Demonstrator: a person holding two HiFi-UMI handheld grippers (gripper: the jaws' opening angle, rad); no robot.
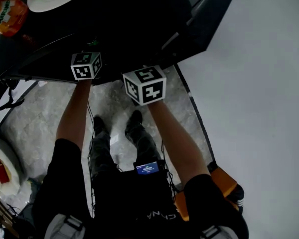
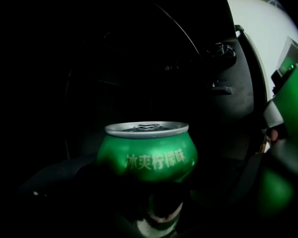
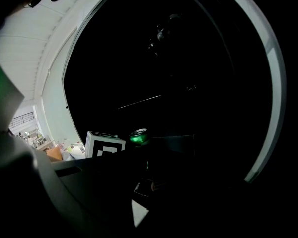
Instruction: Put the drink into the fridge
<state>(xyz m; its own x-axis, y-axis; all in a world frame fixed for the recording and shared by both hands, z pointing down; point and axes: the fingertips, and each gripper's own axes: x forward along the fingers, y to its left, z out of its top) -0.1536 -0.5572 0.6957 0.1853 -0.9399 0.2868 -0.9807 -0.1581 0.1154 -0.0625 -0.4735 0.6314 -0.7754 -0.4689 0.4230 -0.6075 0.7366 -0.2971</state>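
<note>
The can point(image 2: 147, 152) is held upright between the jaws of the left gripper point(image 1: 85, 65), the right gripper point(image 1: 145, 85) is kept just right of it, and a plate point(image 1: 50, 0) is set on the fridge point(image 1: 139, 29) beyond

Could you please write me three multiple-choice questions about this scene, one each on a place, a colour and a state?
1. Where is the drink can?
A. Between the jaws of the left gripper
B. On the floor
C. On a plate

2. What colour is the can's body?
A. Red
B. Green
C. Blue

3. How is the can oriented?
A. Lying on its side
B. Upside down
C. Upright

Answers:
1 A: the left gripper view shows the can right between that gripper's jaws.
2 B: its body is green under a silver rim.
3 C: its silver top faces up.
</note>
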